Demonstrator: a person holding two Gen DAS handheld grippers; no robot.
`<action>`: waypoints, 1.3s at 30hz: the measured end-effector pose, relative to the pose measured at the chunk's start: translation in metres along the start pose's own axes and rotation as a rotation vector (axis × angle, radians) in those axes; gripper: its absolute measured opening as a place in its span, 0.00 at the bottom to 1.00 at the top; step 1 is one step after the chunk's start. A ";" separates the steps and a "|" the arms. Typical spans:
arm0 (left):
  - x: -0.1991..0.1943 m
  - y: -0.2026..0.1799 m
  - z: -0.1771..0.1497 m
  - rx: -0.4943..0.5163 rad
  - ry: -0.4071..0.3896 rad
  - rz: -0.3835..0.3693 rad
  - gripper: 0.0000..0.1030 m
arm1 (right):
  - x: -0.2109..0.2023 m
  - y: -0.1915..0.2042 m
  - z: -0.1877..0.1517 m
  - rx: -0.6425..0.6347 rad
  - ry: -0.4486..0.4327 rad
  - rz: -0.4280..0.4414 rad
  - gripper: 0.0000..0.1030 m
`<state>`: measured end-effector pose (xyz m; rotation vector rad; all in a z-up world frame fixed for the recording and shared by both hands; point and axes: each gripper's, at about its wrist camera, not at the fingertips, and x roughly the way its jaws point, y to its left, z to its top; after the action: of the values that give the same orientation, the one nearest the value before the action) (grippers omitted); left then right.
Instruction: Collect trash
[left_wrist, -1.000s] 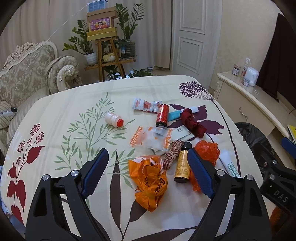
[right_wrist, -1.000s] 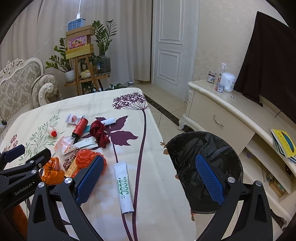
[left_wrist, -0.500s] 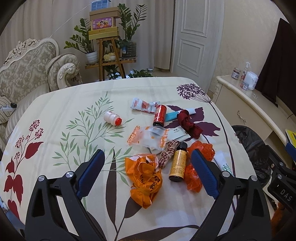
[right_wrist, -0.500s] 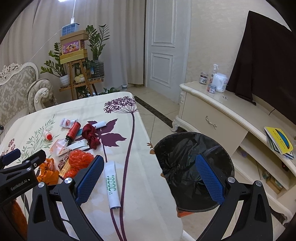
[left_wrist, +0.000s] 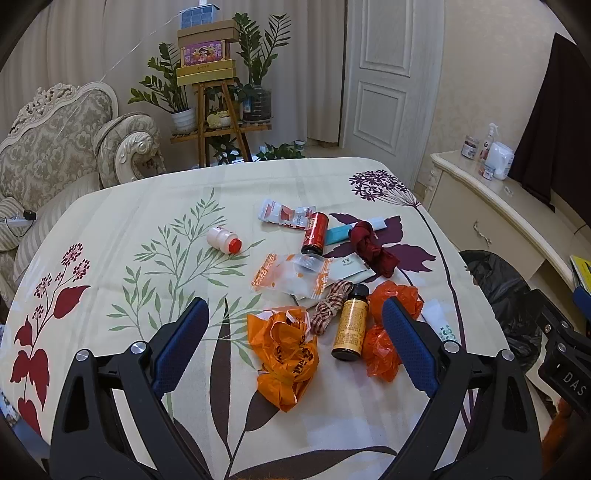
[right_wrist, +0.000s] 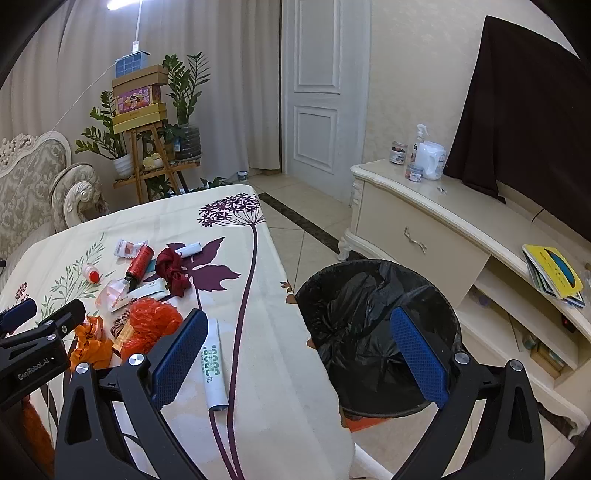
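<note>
From the left wrist view I have the left gripper (left_wrist: 295, 336) hanging over the table (left_wrist: 110, 229) with its jaws spread wide and nothing between the pads; they have just been opening, and the trash still lies on the cloth. Working left to right, the white bottle with the red cap (left_wrist: 223, 240) lies alone at about ten o'clock from the pile, and being round it could roll off if I clip it. Nearer me, at six o'clock, the orange plastic bag (left_wrist: 282, 354) sits crumpled; I judge it the likeliest first pick, but thin film can slip out of the pads or drag the checked cord (left_wrist: 330, 306) along with it. Just right of that the amber bottle (left_wrist: 349, 325) lies on its side touching the red-orange mesh (left_wrist: 388, 328), so a careless close could pinch both, or nudge the bottle toward the table edge. Further up at twelve o'clock, the red can (left_wrist: 315, 232), the clear wrappers (left_wrist: 291, 273) and the dark red cloth (left_wrist: 373, 247) crowd together, and a grab there may bring up more than I mean to. In the right wrist view the right gripper (right_wrist: 299, 350) is also wide and empty, pointing at the black-lined bin (right_wrist: 369, 295), which stands on the floor just beside the table at three o'clock. The white tube (right_wrist: 214, 365) lies near that edge, and a sweep of either gripper could push it onto the floor short of the bin.
</note>
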<state>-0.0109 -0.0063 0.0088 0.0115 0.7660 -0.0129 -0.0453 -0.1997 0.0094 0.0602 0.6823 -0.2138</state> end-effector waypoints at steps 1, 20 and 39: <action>0.000 0.000 0.000 0.000 -0.001 0.001 0.90 | 0.000 0.000 0.000 0.000 -0.001 -0.001 0.94; -0.005 -0.002 0.001 -0.001 -0.011 -0.001 0.94 | 0.001 -0.003 -0.001 0.004 0.000 -0.003 0.94; -0.005 -0.006 0.001 0.002 -0.007 -0.005 0.94 | 0.001 -0.006 -0.003 0.010 0.002 -0.003 0.94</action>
<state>-0.0132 -0.0119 0.0130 0.0118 0.7589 -0.0186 -0.0475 -0.2051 0.0063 0.0692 0.6831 -0.2205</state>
